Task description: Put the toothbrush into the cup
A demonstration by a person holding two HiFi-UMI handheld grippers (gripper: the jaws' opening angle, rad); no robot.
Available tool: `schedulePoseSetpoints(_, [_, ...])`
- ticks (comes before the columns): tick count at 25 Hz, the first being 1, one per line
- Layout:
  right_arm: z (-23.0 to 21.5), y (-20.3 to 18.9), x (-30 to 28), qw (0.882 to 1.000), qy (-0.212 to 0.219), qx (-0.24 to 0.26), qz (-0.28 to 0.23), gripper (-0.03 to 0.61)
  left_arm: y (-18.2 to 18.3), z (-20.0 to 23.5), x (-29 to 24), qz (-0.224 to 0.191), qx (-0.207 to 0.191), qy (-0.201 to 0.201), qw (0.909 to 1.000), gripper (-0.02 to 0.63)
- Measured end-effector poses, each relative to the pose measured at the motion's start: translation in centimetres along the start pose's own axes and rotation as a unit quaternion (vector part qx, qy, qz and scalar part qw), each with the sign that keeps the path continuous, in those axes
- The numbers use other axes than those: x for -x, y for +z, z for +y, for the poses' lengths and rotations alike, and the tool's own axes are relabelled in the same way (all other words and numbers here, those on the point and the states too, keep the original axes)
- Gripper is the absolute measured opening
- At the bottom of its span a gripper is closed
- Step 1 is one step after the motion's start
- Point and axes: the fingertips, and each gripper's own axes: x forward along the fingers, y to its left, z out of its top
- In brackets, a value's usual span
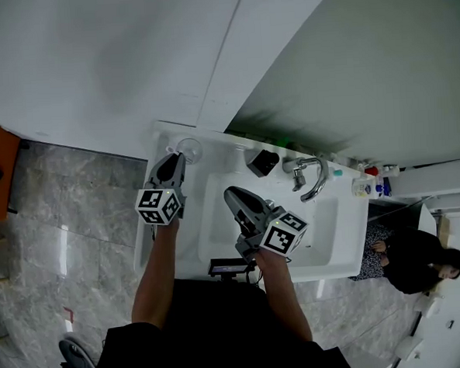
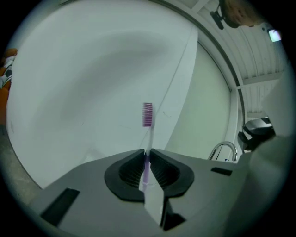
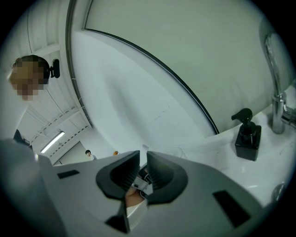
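Observation:
A toothbrush (image 2: 147, 114) with a white handle and purple bristles stands upright between my left gripper's jaws, bristles on top, against the white wall. My left gripper (image 2: 147, 152) is shut on its handle. In the head view the left gripper (image 1: 179, 157) hovers at the sink counter's back left corner, its tips just short of a clear cup (image 1: 189, 149) standing there. My right gripper (image 1: 232, 193) hangs over the white basin, to the right of the left one. Its jaws (image 3: 143, 159) stand a narrow gap apart, holding nothing.
A black soap dispenser (image 1: 263, 162) (image 3: 247, 139) and a chrome faucet (image 1: 313, 178) (image 3: 277, 102) stand behind the basin (image 1: 217, 227). Small bottles (image 1: 368, 185) crowd the right end of the counter. A black device (image 1: 231, 266) sits at the sink's front edge. A person (image 1: 409, 260) crouches at the right.

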Motion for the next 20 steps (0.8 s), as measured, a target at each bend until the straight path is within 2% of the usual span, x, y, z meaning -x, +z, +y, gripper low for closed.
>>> schedulePoseSetpoints(8, [1.2,-0.1,0.5,1.000,-0.005,0.010,-0.004,0.049,-3.0,-1.2,0.8,0.060,0.044,-0.037,0.9965,0.063])
schedulePoseSetpoints(11, [1.7,-0.4,0.7,1.000,-0.008,0.014,-0.006,0.050,-4.0,-2.1,1.6,0.073,0.057,-0.052,0.9943,0.088])
schedulePoseSetpoints(17, [2.3,-0.8,1.3,1.000,-0.018,0.018,-0.012,0.049,-6.8,-4.2,3.4,0.106,0.084,-0.089,0.9868,0.098])
schedulePoseSetpoints(20, [2.8,-1.1,1.9,0.999,-0.029,0.021,-0.015,0.050,-7.4,-5.3,4.6,0.106,0.108,-0.106,0.9828,0.098])
